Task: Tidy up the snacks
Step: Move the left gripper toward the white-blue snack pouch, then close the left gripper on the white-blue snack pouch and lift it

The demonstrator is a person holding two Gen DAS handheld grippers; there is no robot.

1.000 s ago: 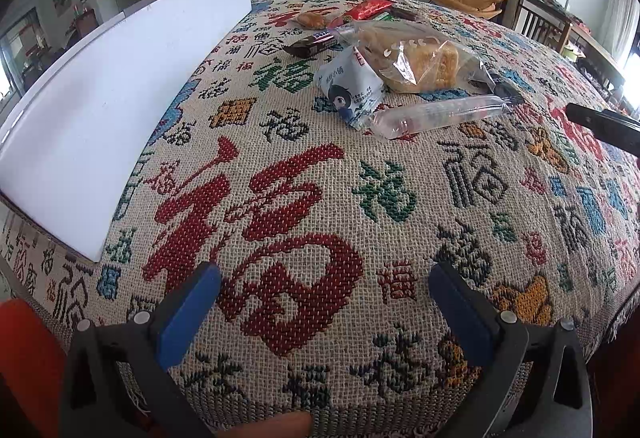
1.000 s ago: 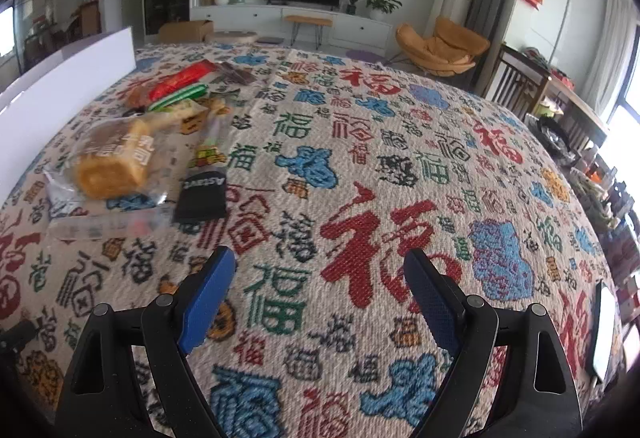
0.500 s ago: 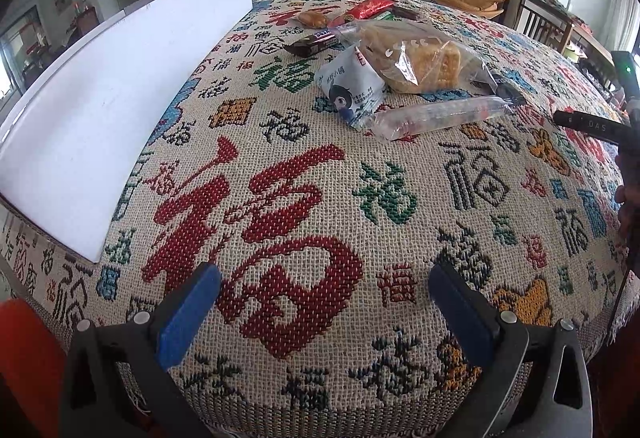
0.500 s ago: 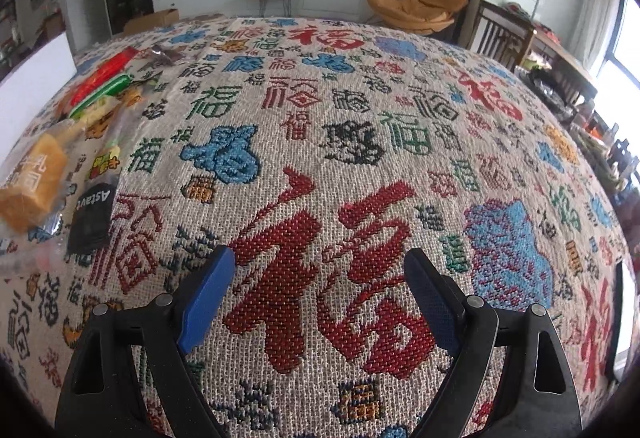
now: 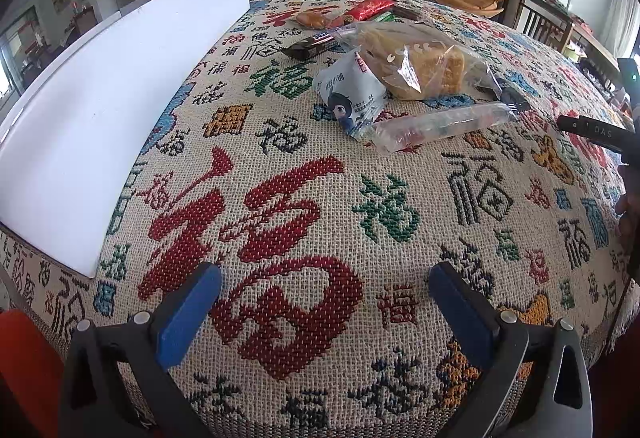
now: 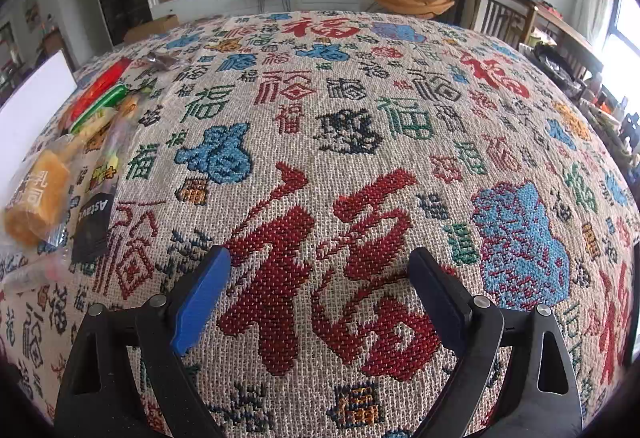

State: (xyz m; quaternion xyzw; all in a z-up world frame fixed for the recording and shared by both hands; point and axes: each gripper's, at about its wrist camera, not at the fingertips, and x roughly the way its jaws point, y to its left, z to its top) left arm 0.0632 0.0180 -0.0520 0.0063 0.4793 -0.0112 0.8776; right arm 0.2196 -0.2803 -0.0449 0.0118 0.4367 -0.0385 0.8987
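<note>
Hovering both grippers over the woven tablecloth [image 5: 304,174] rn. My left gripper [image 5: 324,302] has its blue pads spread wide w/ nothing between them, same deal w/ my right gripper [image 6: 318,284]. Snacks are piled toward the far side in the left view: clear bread bag [image 5: 416,66], white cartoon packet [image 5: 350,98] touching it, long clear sleeve [image 5: 436,126] just in front, dark bar [image 5: 312,45] and red packet [image 5: 374,4] further back. White board [image 5: 100,94] runs along the left edge.
</note>
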